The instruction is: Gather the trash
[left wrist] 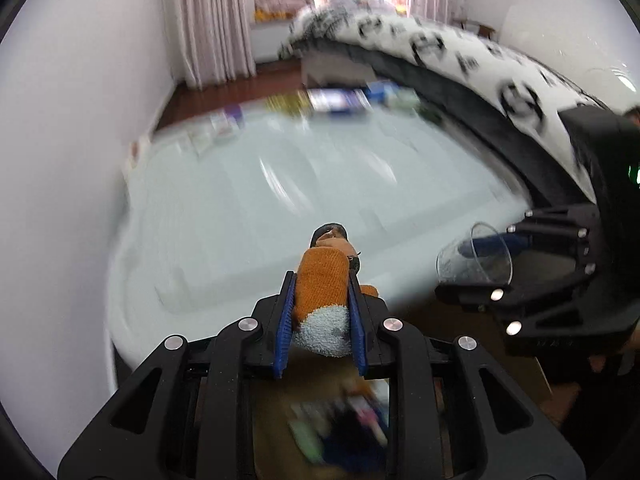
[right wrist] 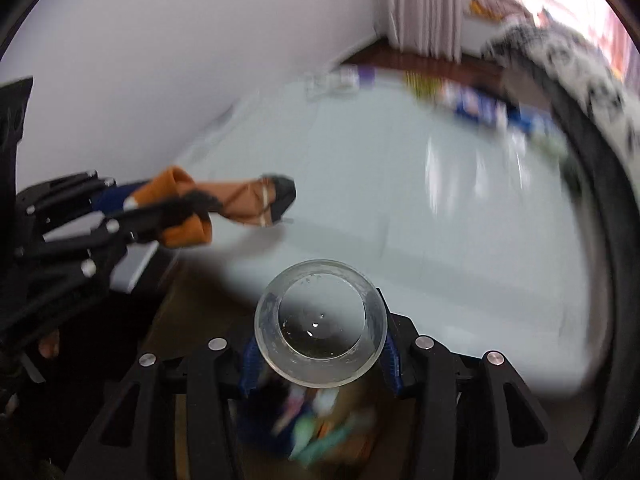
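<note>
My left gripper (left wrist: 321,304) is shut on an orange sock (left wrist: 322,284) with a pale blue toe and a dark cuff. It holds the sock above the near edge of a pale glass table (left wrist: 248,200). The sock also shows in the right wrist view (right wrist: 224,200). My right gripper (right wrist: 320,356) is shut on a clear plastic cup (right wrist: 322,322), its mouth facing the camera. The cup also shows in the left wrist view (left wrist: 476,256), to the right of the sock. Below both grippers is a cardboard box (right wrist: 332,436) holding blurred colourful trash.
Several packets and boxes (left wrist: 340,100) lie along the far edge of the table. A bed with a black-and-white blanket (left wrist: 460,48) runs along the right. A white wall (left wrist: 72,120) is at the left, with curtains (left wrist: 216,20) behind.
</note>
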Motion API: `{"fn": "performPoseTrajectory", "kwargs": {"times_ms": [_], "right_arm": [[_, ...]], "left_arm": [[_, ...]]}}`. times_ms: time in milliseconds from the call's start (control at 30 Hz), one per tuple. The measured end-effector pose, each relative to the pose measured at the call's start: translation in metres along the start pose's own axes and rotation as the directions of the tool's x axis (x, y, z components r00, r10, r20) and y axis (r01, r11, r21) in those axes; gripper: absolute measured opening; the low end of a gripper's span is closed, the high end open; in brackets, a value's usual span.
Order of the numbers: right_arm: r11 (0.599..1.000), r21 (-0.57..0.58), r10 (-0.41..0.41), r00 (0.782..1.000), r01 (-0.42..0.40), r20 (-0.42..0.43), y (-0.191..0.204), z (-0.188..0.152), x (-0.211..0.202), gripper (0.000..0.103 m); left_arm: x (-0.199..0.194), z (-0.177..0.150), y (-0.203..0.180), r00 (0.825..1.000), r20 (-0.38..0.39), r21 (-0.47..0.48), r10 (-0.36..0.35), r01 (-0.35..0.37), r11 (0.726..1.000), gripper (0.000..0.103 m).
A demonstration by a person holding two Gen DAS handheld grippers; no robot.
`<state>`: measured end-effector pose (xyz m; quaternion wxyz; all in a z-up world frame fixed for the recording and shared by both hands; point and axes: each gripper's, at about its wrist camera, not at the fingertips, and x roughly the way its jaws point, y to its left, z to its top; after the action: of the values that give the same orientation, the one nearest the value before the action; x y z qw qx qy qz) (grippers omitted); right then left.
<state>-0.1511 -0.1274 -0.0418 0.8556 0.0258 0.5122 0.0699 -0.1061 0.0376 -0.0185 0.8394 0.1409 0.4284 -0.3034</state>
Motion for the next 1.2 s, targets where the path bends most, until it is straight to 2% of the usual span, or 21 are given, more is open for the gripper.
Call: {"fn": "performPoseTrajectory", "kwargs": {"times_ms": [67, 133, 167, 200, 233, 267, 333, 367, 433, 533, 667, 1067, 1200], "right_arm": [[1.0, 0.027, 0.008, 0.998, -0.007, -0.065, 0.006, -0.035, 0.009, 0.047], [0.997, 0.083, 0.022, 0.987, -0.009, -0.162, 0.009, -0.07, 0.03, 0.047], [0.996, 0.09, 0.021, 0.981, -0.004, -0.191, 0.01, -0.079, 0.036, 0.053], [0.996, 0.086, 0.009, 0.975, 0.011, -0.221, 0.013, -0.089, 0.044, 0.062], [0.997, 0.076, -0.01, 0.969, 0.03, -0.248, 0.015, -0.095, 0.051, 0.078], [0.996, 0.069, -0.03, 0.965, 0.05, -0.26, 0.016, -0.099, 0.055, 0.089], [0.996, 0.075, -0.027, 0.968, 0.047, -0.25, 0.016, -0.098, 0.055, 0.094], [0.995, 0.081, -0.03, 0.972, 0.051, -0.235, 0.014, -0.096, 0.054, 0.098], [0.991, 0.112, -0.044, 0.979, 0.067, -0.199, 0.005, -0.09, 0.051, 0.098], [0.981, 0.179, -0.033, 0.981, 0.068, -0.191, -0.007, -0.09, 0.051, 0.097], [0.972, 0.227, -0.018, 0.981, 0.063, -0.196, -0.017, -0.096, 0.053, 0.098], [0.991, 0.089, -0.077, 0.98, 0.095, -0.185, 0.012, -0.088, 0.05, 0.098], [0.993, 0.081, -0.065, 0.981, 0.081, -0.18, 0.018, -0.085, 0.047, 0.098]], "left_arm": [[0.003, -0.032, -0.013, 0.997, -0.073, -0.019, -0.013, 0.011, 1.0, 0.024], [0.01, -0.057, -0.021, 0.989, -0.147, -0.049, -0.016, 0.009, 0.999, 0.026], [0.013, -0.069, -0.023, 0.984, -0.177, -0.08, -0.015, 0.001, 0.997, 0.028], [0.015, -0.076, -0.025, 0.98, -0.198, -0.093, -0.015, -0.004, 0.996, 0.037], [0.018, -0.081, -0.026, 0.976, -0.217, -0.101, -0.013, -0.009, 0.995, 0.046], [0.019, -0.086, -0.029, 0.973, -0.232, -0.102, -0.004, -0.02, 0.995, 0.049], [0.018, -0.091, -0.034, 0.97, -0.241, -0.09, 0.037, -0.06, 0.994, 0.066], [0.016, -0.092, -0.037, 0.968, -0.241, -0.081, 0.067, -0.088, 0.993, 0.069], [0.013, -0.089, -0.039, 0.968, -0.226, -0.07, 0.109, -0.128, 0.989, 0.077], [0.01, -0.08, -0.037, 0.967, -0.208, -0.071, 0.146, -0.164, 0.984, 0.08], [0.012, -0.071, -0.034, 0.968, -0.203, -0.095, 0.148, -0.17, 0.981, 0.08], [0.01, -0.038, -0.026, 0.971, -0.162, -0.119, 0.174, -0.194, 0.974, 0.08], [0.014, -0.028, -0.023, 0.971, -0.154, -0.115, 0.18, -0.199, 0.973, 0.08]]}}
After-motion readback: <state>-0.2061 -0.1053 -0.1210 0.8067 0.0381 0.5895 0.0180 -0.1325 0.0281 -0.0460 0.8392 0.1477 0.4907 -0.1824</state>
